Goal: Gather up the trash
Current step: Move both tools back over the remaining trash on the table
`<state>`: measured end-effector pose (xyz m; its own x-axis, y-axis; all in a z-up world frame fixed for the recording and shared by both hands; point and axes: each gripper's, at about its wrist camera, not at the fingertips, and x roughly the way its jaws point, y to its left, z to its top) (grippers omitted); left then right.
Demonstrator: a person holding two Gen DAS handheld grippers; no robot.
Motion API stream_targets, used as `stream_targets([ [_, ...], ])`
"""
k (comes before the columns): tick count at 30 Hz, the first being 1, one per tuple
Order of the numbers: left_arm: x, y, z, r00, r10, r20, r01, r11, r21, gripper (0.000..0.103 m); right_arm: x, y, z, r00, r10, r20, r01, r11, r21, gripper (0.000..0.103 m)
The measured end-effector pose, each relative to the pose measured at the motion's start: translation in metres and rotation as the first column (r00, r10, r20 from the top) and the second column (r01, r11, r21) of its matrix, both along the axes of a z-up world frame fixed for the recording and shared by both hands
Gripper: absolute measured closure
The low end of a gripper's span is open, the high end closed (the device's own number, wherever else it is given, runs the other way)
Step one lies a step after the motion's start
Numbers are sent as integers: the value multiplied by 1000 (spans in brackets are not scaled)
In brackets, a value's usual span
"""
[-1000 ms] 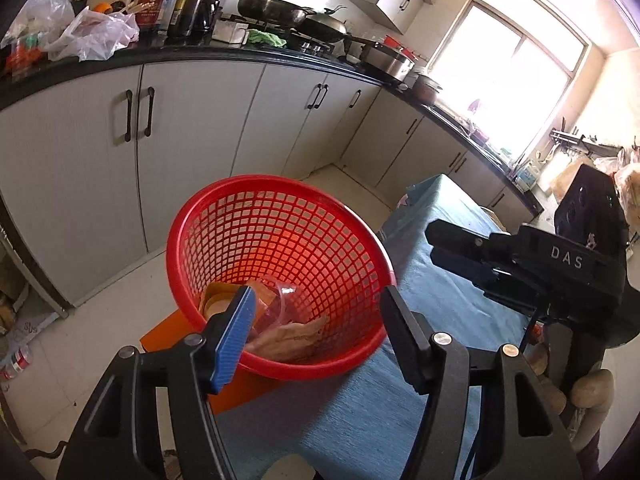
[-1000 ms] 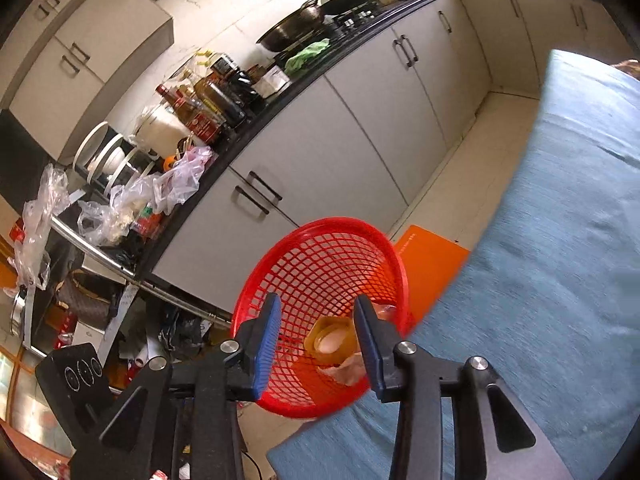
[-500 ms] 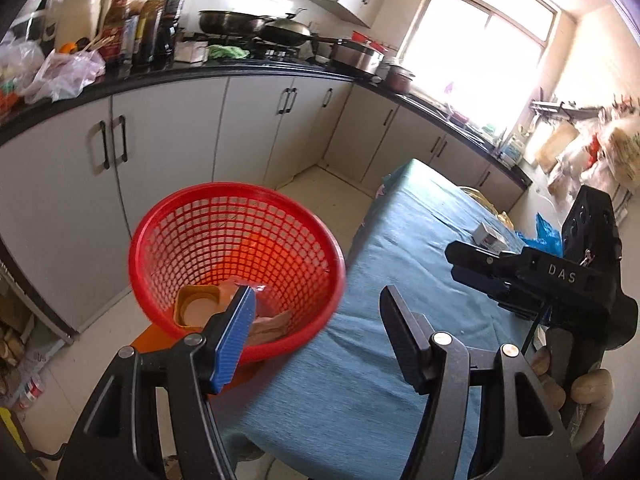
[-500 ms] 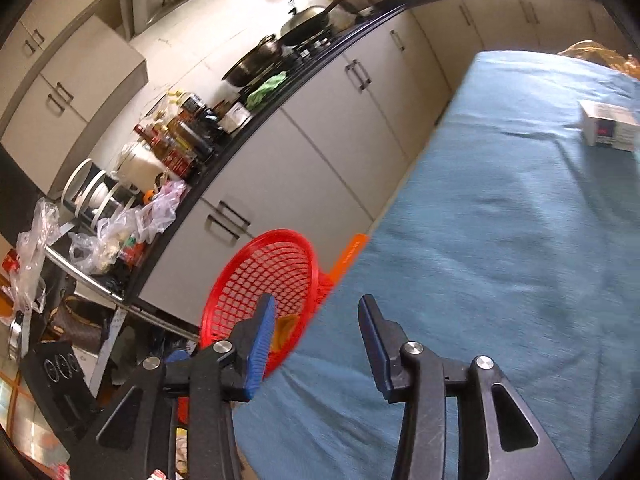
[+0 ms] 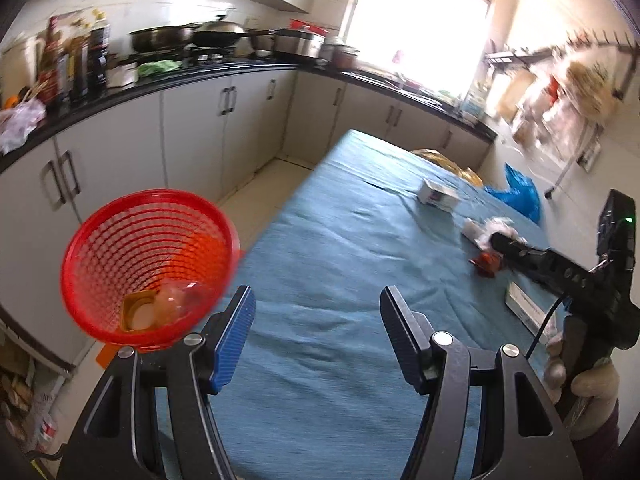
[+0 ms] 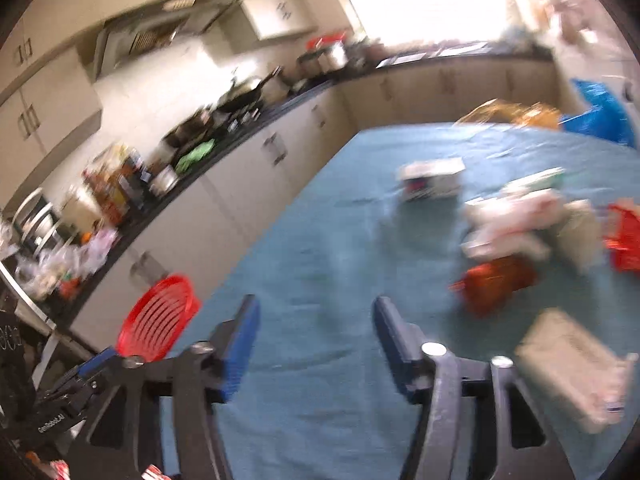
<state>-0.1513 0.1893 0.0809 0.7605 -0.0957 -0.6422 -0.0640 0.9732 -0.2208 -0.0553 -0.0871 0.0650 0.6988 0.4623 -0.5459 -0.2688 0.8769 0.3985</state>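
Two grippers are mine, both over the blue tablecloth (image 5: 320, 248). My left gripper (image 5: 316, 320) sits at the bottom centre of its view, fingers spread with nothing between them. My right gripper (image 6: 316, 328) is opening, also empty. The red mesh basket (image 5: 148, 264) is at the left edge of the left view, with a clear cup and scraps inside. Trash waits at the right: a red wrapper (image 6: 496, 284), crumpled white paper (image 6: 516, 220) and a small box (image 6: 432, 180), all blurred.
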Motion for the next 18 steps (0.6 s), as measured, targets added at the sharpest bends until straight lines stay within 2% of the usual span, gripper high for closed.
stream_targets([
  [4, 7, -26, 0, 999, -44, -7, 44, 999, 23, 39, -6, -47, -4, 999, -21, -39, 23, 999, 38, 31],
  [10, 17, -62, -4, 996, -89, -29, 90, 994, 59, 39, -18, -113, -12, 992, -103, -79, 106, 994, 39, 31],
  [14, 24, -87, -7, 988, -145, -51, 149, 985, 89, 39, -21, -161, -17, 980, -165, -112, 174, 982, 72, 31],
  [18, 30, -108, -9, 975, -209, -73, 214, 973, 81, 39, -23, -204, -21, 960, -252, -123, 264, 960, 90, 31],
])
